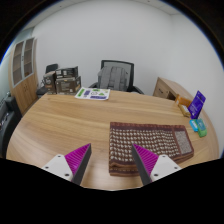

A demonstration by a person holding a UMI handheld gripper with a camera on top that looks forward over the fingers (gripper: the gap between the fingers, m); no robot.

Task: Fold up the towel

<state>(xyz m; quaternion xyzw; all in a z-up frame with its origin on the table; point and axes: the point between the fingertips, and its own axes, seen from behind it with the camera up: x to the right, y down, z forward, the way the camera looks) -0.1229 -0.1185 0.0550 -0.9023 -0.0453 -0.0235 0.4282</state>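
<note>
I have the tongs (110, 163) hanging above the near edge of the tabletop (70, 120), spread wide, with nothing between them; each finger shows its magenta pad (77, 157) on the inner face. The towel (148, 142) lies flat on the wood just ahead of the tongs and a little to their right, a brown patterned piece, and the right finger overlaps its near part in my view, though I cannot tell whether it touches the cloth. Its near edge looks doubled over into a thicker band. Beyond the towel, at the far right end of the tabletop, I see a purple box (198, 101) standing upright, and just in front of it some small blue-green things (198, 127) that I cannot make out. Farther right sits a wooden cabinet (172, 90); what it holds is hidden from me. On the far side of the tabletop a flat green and white booklet (93, 94) lies near the edge, with a black chair (116, 75) behind it. To the left of the chair a cluttered stack (64, 79) of boxes stands against the wall, their contents not readable from here, and a tall wooden shelf (25, 70) stands at the far left.
</note>
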